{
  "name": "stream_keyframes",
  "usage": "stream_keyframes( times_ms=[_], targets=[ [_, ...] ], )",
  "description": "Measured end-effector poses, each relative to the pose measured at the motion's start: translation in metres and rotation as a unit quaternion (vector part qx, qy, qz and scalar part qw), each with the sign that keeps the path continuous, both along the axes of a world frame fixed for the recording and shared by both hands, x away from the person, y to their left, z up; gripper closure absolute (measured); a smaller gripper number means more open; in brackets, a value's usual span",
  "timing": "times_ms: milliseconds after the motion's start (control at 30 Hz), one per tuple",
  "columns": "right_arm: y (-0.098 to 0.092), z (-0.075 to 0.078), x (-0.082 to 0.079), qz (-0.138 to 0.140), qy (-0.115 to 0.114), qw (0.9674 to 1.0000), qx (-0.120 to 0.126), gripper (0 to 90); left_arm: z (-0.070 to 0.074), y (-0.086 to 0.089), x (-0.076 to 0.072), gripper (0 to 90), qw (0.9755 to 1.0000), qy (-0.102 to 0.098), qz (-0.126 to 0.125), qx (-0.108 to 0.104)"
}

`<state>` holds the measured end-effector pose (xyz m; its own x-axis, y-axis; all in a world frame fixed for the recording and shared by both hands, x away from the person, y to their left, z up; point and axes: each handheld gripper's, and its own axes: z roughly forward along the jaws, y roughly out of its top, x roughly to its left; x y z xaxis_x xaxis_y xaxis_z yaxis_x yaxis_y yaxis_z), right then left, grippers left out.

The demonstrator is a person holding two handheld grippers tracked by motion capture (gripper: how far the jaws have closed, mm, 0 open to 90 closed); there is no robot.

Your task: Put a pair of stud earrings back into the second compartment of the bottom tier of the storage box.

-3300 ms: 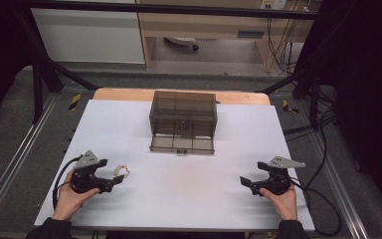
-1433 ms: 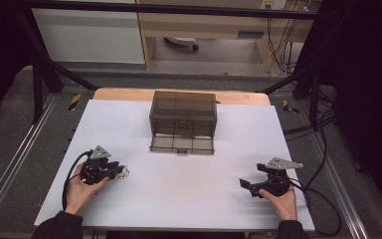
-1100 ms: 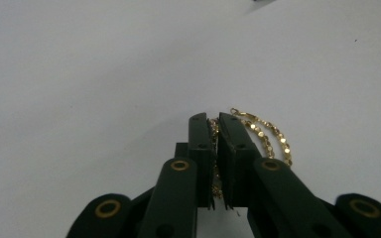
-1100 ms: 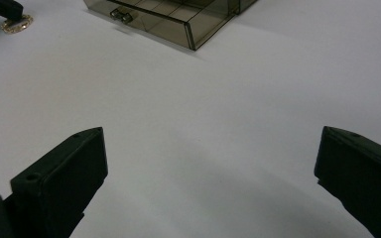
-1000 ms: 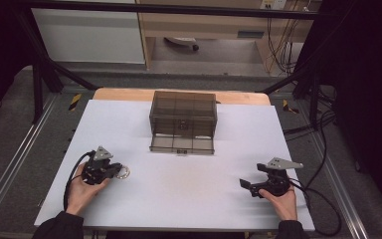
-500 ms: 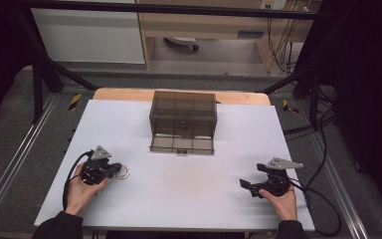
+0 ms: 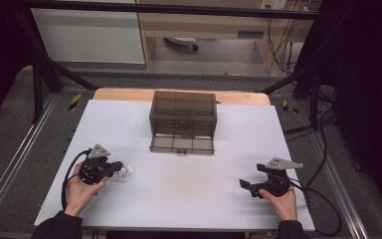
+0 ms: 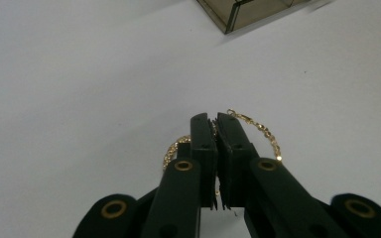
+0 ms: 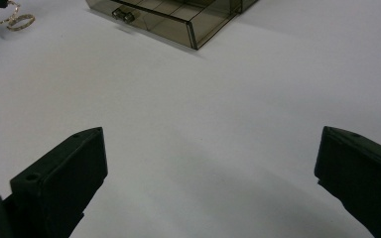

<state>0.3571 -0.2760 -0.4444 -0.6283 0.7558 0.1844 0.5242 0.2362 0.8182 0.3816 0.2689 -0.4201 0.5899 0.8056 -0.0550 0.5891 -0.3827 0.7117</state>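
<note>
Surface: a white table top (image 7: 179,199) on a wooden board, dark floor and metal rails around it, cables trailing off at 3 o'clock.
High view, box: a smoky clear drawer box (image 7: 183,115) stands at 12 o'clock near the far edge, its lowest drawer (image 7: 181,145) pulled out toward the person.
High view, left: the left gripper (image 7: 113,169) sits at 8 o'clock, its tips on a gold chain (image 7: 124,172) that lies on the white top, well short of the box.
High view, right: the right gripper (image 7: 244,185) rests at 4 o'clock, close to the near edge and to the right edge.
High view, open room: the whole middle of the table lies bare between the two hands and between them and the drawer.
Left gripper view: the black jaws are pressed together on the gold chain (image 8: 258,128), whose loops curve out on both sides of the tips; a corner of the drawer box (image 8: 238,12) shows at 1 o'clock.
Right gripper view: the jaws stand wide apart with bare white table between them; the drawer (image 9: 178,22) with its small knob is at 12 o'clock, and the gold chain (image 9: 11,17) shows as two loops at 10 o'clock.
</note>
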Motion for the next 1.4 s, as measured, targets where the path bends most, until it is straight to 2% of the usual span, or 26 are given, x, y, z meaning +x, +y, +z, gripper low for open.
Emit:
stream_keyframes(
  times_ms=[300, 667, 1400],
  targets=[
    [0.001, 0.000, -0.001, 0.002, 0.002, 1.0000, 0.000, 0.7, 0.010, -0.004, 0.001, 86.6, 1.0000, -0.003, 0.003, -0.004],
    [0.001, -0.001, 0.000, 0.006, 0.000, 1.0000, -0.004, 0.7, 0.022, -0.021, 0.008, 86.6, 0.9999, -0.007, -0.007, -0.004],
    [0.001, -0.002, 0.000, 0.008, 0.001, 0.9999, -0.008, 0.7, 0.037, -0.066, 0.027, 86.6, 0.9994, -0.011, -0.034, -0.003]
  ],
)
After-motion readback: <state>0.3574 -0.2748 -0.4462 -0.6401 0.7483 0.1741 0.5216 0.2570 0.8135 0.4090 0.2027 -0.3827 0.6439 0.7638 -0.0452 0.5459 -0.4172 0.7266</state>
